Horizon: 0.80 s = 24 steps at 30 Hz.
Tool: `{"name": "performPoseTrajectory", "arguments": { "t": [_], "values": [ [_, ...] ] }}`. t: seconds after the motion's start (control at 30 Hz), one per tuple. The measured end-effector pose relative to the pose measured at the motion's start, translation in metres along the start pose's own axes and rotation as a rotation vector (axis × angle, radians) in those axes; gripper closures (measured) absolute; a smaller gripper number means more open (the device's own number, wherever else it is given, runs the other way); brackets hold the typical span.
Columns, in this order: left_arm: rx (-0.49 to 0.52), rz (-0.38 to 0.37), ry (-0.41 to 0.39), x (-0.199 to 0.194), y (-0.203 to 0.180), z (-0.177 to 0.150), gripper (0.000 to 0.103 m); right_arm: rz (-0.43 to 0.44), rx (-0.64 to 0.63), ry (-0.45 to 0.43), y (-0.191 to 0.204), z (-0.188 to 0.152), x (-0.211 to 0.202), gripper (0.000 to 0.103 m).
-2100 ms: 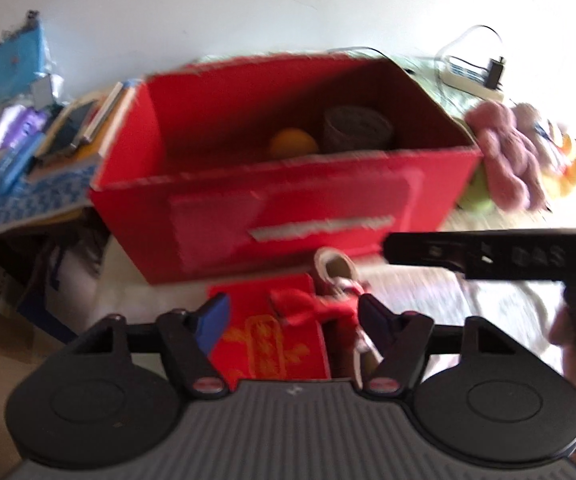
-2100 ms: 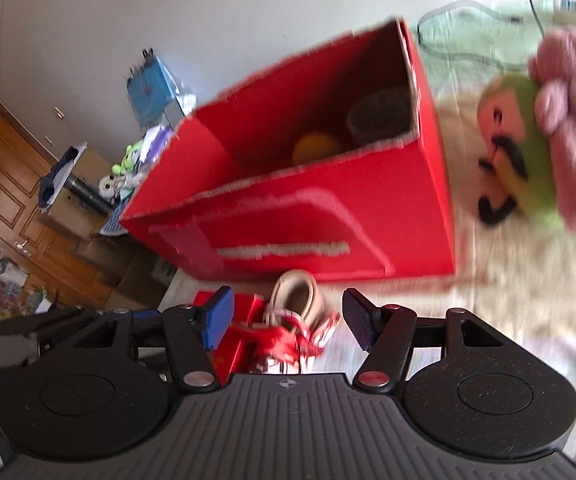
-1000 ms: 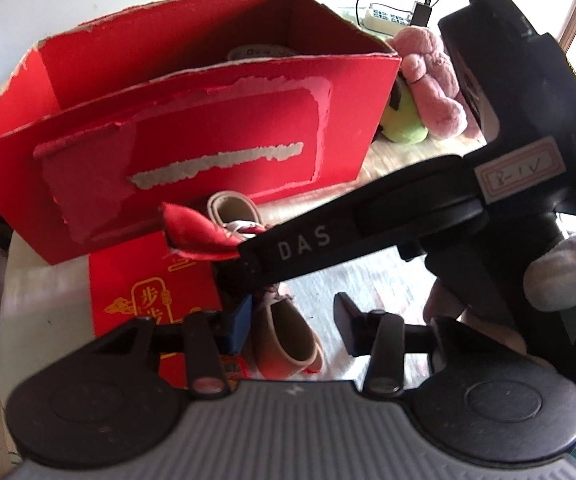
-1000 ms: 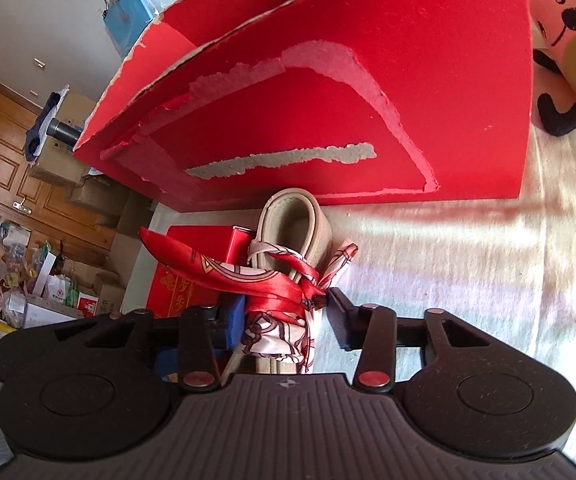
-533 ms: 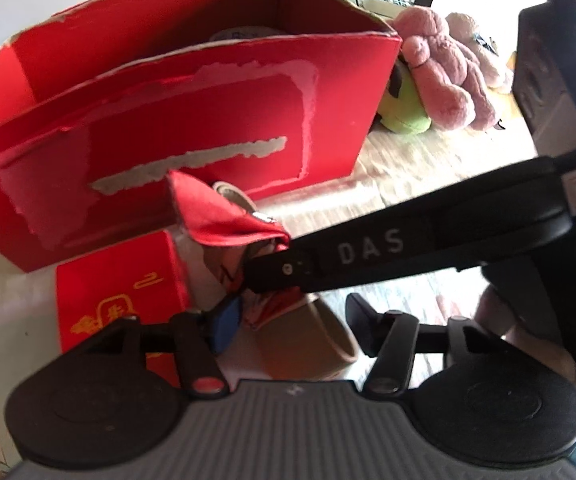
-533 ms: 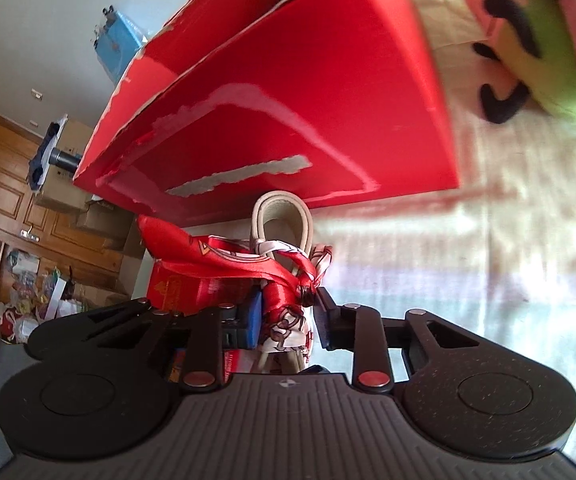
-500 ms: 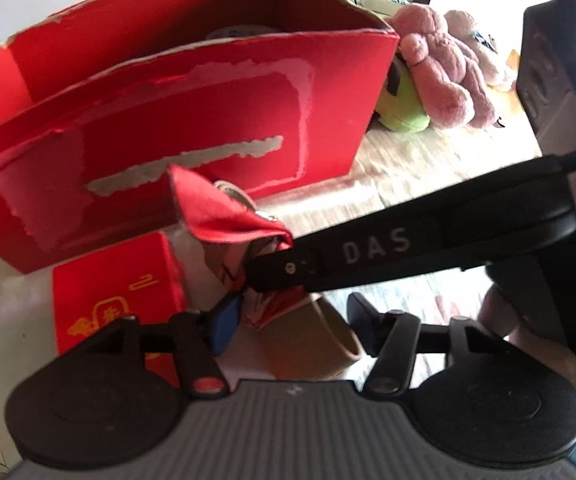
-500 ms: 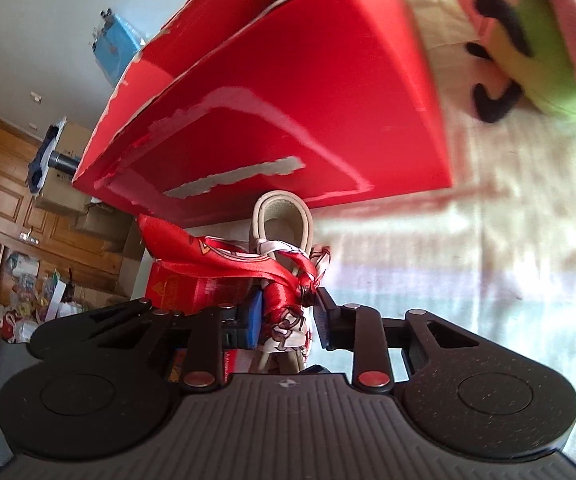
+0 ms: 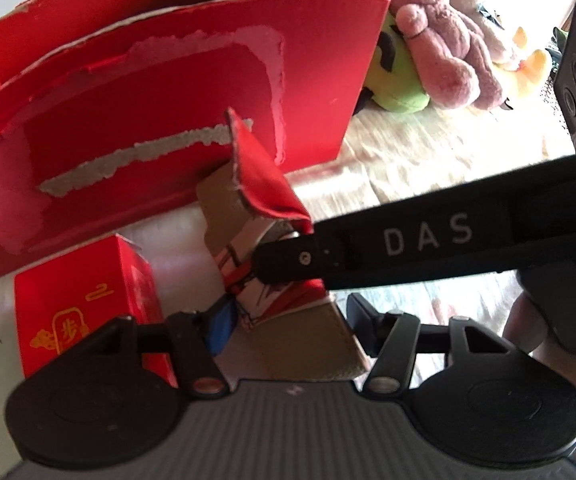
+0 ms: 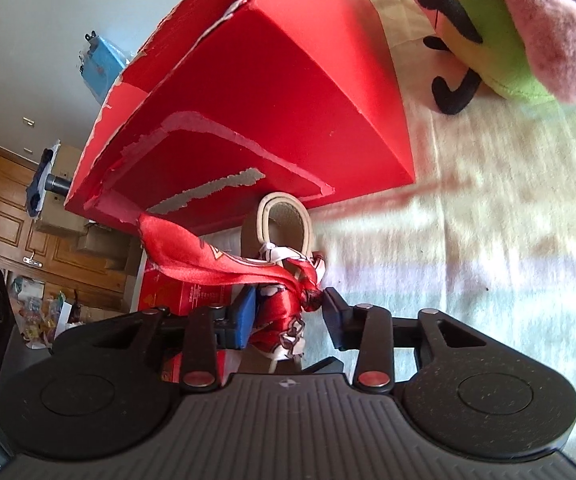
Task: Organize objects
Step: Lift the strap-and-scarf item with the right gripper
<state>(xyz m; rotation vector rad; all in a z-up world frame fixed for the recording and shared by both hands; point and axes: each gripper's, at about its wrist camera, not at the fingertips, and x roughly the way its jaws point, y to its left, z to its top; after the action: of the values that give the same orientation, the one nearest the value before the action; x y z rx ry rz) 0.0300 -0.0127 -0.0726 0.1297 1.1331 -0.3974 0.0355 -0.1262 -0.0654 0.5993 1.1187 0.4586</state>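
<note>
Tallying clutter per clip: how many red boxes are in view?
2. The large open red box stands at the back; the small red box sits in front of it, left of the red scarf. Others may be hidden inside the large one.

Lighting: strong daylight reaches you from the upper right, bleaching the cloth-covered table [image 9: 428, 168] and the wall to near white in the left wrist view. Shadow: the big red box [image 10: 288, 92] throws a reddish cast on the cloth at its foot. Optics: your fisheye bends box edges, darkens frame corners; the plush toys [image 9: 440, 52] are softly blurred.
</note>
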Motion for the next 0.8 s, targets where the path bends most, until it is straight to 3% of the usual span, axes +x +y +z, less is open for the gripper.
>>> {"name": "performPoseTrajectory", "arguments": {
  "t": [0.23,0.47,0.8],
  "values": [
    [-0.003,0.011,0.010,-0.001,0.002,0.002,0.045,0.024,0.019,-0.009,0.000,0.000,0.003,0.060],
    [0.005,0.017,0.011,-0.004,0.004,0.002,0.046,0.030,0.030,-0.010,-0.003,-0.003,-0.005,0.066],
    [0.126,-0.010,-0.043,-0.029,-0.014,-0.003,0.047,0.058,0.062,-0.107,-0.009,-0.017,-0.048,0.067]
  ]
}}
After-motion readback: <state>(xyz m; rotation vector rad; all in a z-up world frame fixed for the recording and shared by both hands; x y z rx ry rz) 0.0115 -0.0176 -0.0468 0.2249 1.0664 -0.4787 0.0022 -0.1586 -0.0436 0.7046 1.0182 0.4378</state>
